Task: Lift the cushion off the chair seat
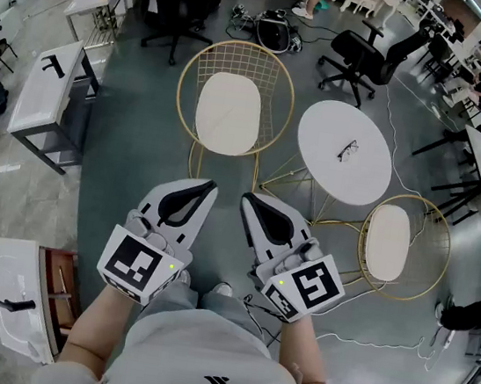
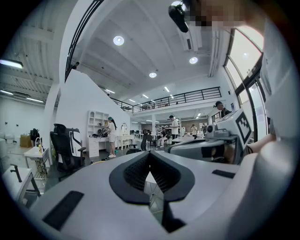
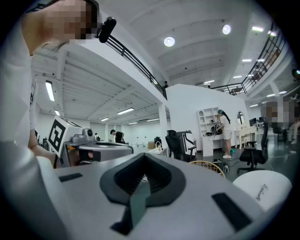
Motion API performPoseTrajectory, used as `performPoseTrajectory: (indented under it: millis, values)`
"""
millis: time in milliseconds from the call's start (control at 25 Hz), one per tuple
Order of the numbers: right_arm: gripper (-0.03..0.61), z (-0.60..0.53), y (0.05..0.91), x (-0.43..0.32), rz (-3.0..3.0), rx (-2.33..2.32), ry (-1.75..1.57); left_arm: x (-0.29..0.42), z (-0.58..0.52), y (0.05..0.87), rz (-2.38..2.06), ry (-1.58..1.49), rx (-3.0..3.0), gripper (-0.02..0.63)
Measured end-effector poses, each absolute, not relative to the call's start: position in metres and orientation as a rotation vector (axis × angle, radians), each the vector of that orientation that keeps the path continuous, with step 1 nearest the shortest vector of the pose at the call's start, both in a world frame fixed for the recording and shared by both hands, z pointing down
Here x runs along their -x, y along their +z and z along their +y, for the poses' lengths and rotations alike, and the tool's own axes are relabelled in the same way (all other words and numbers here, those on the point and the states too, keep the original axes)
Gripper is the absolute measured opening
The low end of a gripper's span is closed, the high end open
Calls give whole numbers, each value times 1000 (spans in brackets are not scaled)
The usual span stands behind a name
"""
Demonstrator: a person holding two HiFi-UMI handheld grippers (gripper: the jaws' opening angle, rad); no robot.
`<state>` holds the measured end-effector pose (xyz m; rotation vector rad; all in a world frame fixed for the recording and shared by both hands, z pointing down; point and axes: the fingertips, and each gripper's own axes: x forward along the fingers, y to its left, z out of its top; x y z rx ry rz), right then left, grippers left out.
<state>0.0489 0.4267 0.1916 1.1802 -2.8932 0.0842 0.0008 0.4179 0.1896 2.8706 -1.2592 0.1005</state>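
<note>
Step in hand: the approach, not yet begun. The left gripper (image 1: 196, 194) and right gripper (image 1: 255, 205) are held level and side by side, each with its jaws pressed together on nothing. The cushion (image 1: 228, 112) lies flat on the wire chair (image 1: 241, 58) seat, at 12 o'clock from the grippers and well apart from them. A round table (image 1: 332, 169) stands at 2 o'clock. The next move probably calls for advancing toward the cushion, spreading the jaws, and taking its near edge.

The gold wire chair (image 1: 232, 60) carries 1 cream cushion (image 1: 228, 112) on its seat.
</note>
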Motion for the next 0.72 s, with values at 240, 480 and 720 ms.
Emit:
performPoseTrajectory:
  millis: [240,480,720]
  values:
    - [8,424,194,-30,-2885,-1183,85,17,413,190,-1244,98,-2872,12]
    - [8,419,193,-18,-2868,-1204,77,28,406,188,-1218,80,-2890,12]
    - [9,410,195,-3,-2872,-1258,128,44,396,192,-1178,91,-2907,12]
